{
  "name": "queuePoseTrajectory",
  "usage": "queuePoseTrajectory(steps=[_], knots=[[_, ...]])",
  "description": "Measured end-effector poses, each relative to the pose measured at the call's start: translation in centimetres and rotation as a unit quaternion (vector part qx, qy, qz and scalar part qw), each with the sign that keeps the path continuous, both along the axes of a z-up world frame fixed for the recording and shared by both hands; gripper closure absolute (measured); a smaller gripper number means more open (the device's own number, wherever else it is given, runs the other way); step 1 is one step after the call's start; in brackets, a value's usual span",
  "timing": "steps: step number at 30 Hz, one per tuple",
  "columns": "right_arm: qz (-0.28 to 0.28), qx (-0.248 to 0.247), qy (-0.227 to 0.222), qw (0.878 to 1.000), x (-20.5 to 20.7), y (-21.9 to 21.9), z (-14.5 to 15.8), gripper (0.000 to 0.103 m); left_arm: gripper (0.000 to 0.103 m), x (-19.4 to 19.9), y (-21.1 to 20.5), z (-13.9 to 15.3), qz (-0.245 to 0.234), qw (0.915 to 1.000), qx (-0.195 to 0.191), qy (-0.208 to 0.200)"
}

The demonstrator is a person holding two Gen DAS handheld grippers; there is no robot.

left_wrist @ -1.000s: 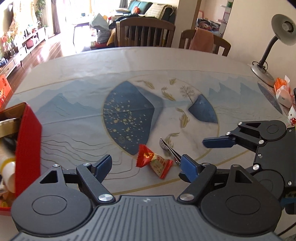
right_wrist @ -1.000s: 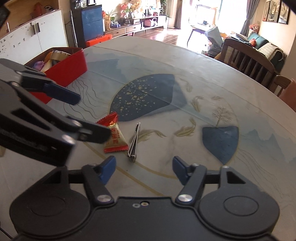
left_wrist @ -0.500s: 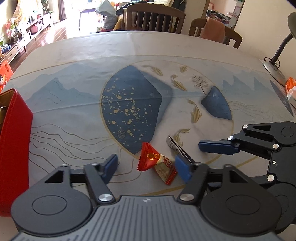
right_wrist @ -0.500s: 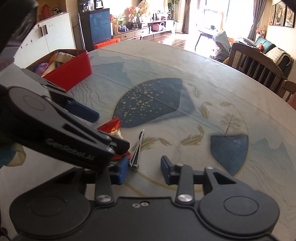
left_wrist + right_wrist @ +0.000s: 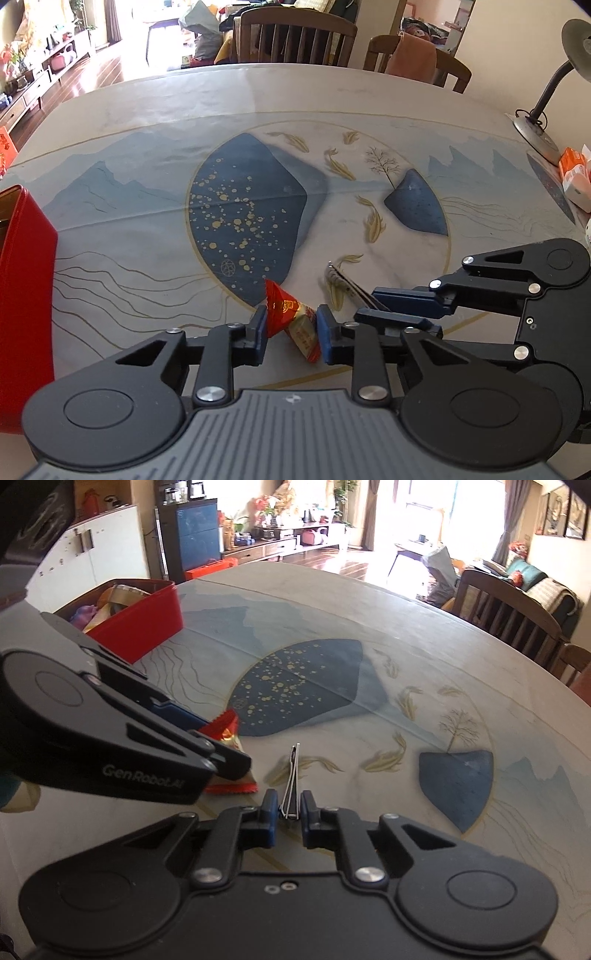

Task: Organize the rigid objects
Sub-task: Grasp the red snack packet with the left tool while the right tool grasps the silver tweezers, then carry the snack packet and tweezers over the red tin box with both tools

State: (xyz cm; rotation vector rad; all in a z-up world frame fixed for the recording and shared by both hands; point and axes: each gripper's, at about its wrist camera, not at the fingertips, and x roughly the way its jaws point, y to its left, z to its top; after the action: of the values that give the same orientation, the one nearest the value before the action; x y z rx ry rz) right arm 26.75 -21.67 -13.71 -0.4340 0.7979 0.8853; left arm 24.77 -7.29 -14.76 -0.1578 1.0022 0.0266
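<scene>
Over the last second both grippers had come down and closed in on their targets, where a second earlier each had hung above the surface [image 5: 155, 110] with its jaws spread wide. The left gripper [image 5: 290, 330] now had its jaws narrowed onto the red-and-cream candy wrapper [image 5: 291, 319], both blue pads touching its sides, the red twisted end poking up beyond them toward the red box [image 5: 22, 295]. The right gripper [image 5: 288, 814] had drawn its jaws almost together around the near end of the metal nail clipper [image 5: 291, 781], which lay on the surface just beside the candy, on the side away from the red box; whether the pads had fully pinched it or a hair of gap remained could not be told. In the left view the clipper's far tip [image 5: 334, 275] appeared slightly lifted or tilted, though that was uncertain. The candy and the clipper both looked still at surface level, well apart from the red box, which already held assorted packets. Judged from this, the reaching step was done and two simultaneous grasps were being secured; the likely next call was lifting each item clear and carrying it toward the red box. The thin clipper seemed the riskier hold, since it might pivot or slip between the pads.
</scene>
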Motion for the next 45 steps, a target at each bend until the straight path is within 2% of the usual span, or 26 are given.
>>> queuePoseTrajectory(steps=[10,23,33,45], knots=[[-0.045,0.021,0.015,0.999,-1.2,-0.9,1.7,0.092,0.078,-1.4,0.9,1.1,0.012,0.9999,-0.002,-0.004],[-0.066,0.023,0.002,0.998,-4.6,-0.8,4.2,0.092,0.078,-4.8,3.4,3.4,0.021,0.9995,-0.015,-0.018],[-0.056,0.046,-0.02,0.997,-6.9,1.6,7.6,0.092,0.078,-7.7,7.3,6.6,0.043,0.9978,-0.029,-0.041],[-0.042,0.08,-0.041,0.995,-9.2,6.4,10.9,0.092,0.078,-11.2,12.5,9.4,0.069,0.9949,-0.023,-0.07]])
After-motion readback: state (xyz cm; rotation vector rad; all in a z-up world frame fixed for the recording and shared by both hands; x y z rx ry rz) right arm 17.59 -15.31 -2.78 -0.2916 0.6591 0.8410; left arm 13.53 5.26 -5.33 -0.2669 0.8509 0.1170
